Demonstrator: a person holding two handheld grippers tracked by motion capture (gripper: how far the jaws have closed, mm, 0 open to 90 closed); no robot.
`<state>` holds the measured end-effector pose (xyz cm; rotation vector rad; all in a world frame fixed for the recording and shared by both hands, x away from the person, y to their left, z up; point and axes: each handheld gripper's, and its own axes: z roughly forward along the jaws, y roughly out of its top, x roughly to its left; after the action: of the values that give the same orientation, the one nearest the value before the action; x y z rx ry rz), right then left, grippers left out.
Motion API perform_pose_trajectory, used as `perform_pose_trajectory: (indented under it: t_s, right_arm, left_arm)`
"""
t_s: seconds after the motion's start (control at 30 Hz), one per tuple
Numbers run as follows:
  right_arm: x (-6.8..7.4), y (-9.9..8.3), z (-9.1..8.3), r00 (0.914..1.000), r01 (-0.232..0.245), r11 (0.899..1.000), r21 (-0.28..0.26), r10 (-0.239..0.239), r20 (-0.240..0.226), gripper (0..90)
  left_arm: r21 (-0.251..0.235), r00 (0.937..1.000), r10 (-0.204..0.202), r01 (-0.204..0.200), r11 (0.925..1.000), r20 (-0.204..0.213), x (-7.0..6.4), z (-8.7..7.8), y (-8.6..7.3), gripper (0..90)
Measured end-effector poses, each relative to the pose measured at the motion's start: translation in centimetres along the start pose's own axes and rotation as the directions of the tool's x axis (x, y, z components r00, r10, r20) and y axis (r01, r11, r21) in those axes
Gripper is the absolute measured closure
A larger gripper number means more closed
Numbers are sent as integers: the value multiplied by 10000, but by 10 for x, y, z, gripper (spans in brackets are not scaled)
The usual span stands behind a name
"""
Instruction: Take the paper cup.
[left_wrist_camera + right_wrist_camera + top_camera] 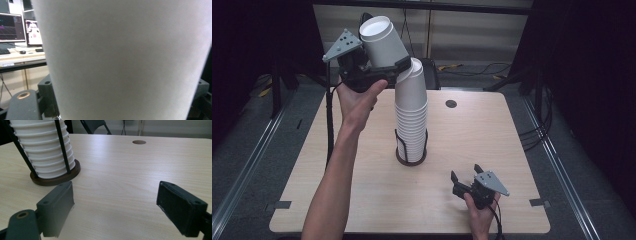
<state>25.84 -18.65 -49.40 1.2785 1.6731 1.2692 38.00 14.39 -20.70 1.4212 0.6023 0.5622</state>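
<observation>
The left gripper (382, 67) clamped a tilted cup (382, 42) beside the cup stack (412, 115); the right gripper (465, 176) rested spread wide on the bench (492, 130).

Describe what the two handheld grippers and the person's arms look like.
Both the left gripper and the right gripper are black, each topped by a grey three-cornered plate dotted with small holes. The right gripper's fingers are broad, flat, black pads. A black cable trails from each. The forearms are bare, with no sleeves in view.

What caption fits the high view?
Left tool lifts a tilted white cup off the cup stack.
</observation>
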Motion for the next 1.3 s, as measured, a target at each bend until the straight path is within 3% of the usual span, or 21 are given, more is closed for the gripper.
perform_pose_trajectory:
  t_s: [0.4, 0.6, 0.83, 1.3]
  right_arm:
    - [0, 0, 0, 10000, 22, 10000, 9, -22, 43, 138]
    - [0, 0, 0, 10000, -11, 10000, 8, 11, 34, 138]
    - [0, 0, 0, 10000, -5, 10000, -6, 5, 23, 138]
    - [0, 0, 0, 10000, 26, 10000, 16, -26, 49, 138]
  left_arm:
    - [-159, 9987, -420, 415, 9990, -298, 13, -15, -4, 146]
    - [-44, 9985, -204, 202, 9998, -512, 15, -22, -7, 146]
    - [-41, 9973, -297, 295, 9996, -675, 23, -32, -10, 146]
    - [534, 9939, -445, 501, 9973, -1013, 34, -44, -37, 148]
